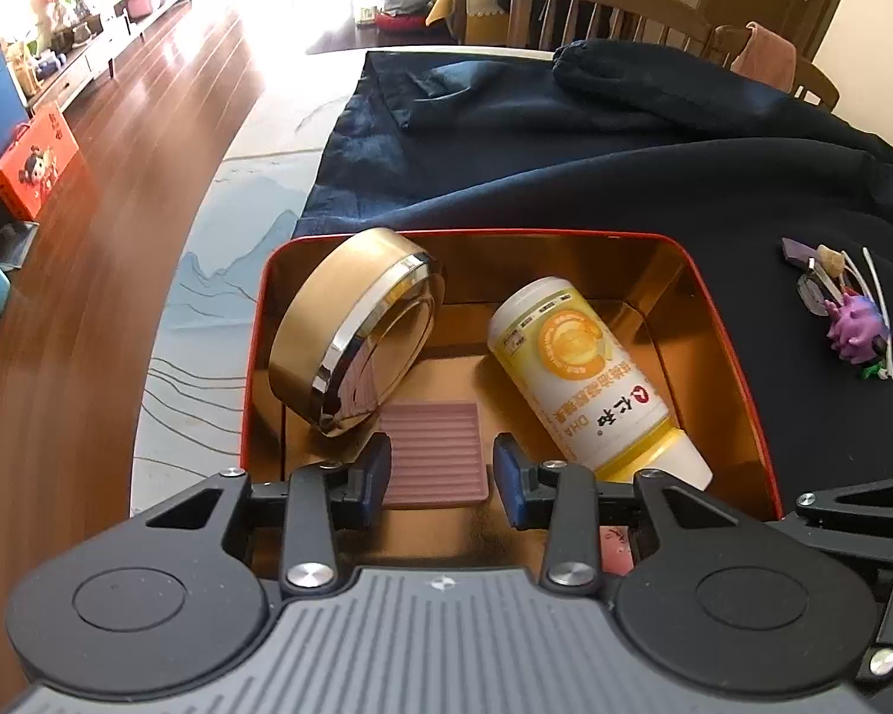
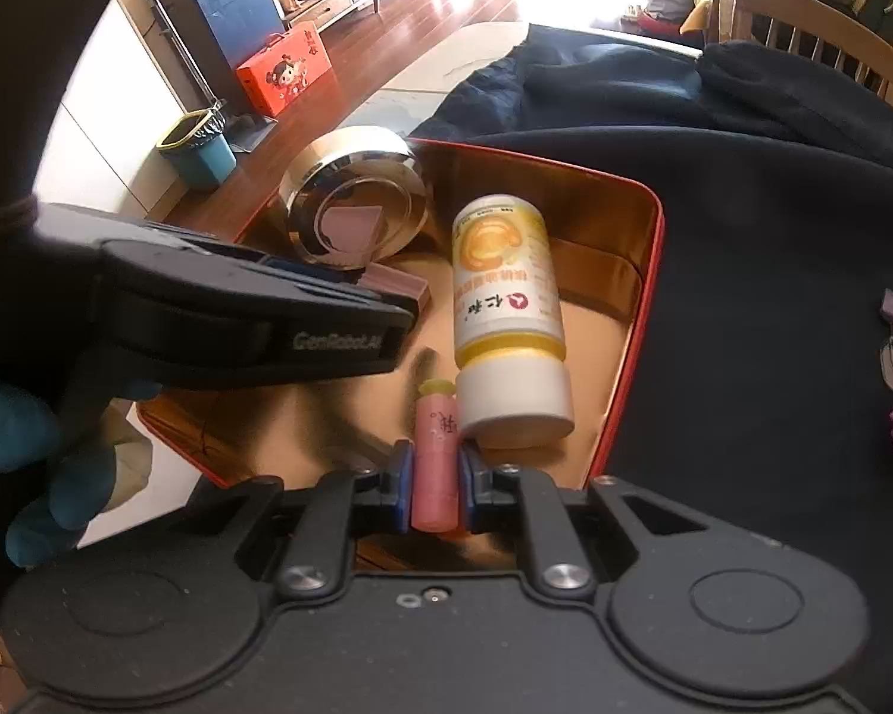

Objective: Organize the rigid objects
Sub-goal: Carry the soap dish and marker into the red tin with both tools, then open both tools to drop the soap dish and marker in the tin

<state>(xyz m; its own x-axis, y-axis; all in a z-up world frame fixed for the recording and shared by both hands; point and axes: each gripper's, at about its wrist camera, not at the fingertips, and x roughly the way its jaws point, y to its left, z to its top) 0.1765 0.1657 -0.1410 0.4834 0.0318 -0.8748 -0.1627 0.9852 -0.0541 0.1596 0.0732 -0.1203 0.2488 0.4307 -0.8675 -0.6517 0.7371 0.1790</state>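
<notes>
A red tin box with a gold inside holds a round gold case leaning on its left wall, a yellow and white bottle lying on its side, and a ribbed pink pad flat on the floor. My left gripper is open just above the pad. In the right wrist view my right gripper is shut on a small pink tube with a yellow cap, low inside the box next to the bottle. The gold case shows there too.
A dark blue cloth covers the table around the box. A purple toy and small bits lie on the cloth to the right. Wooden chairs stand behind. The left gripper's body crosses the right wrist view.
</notes>
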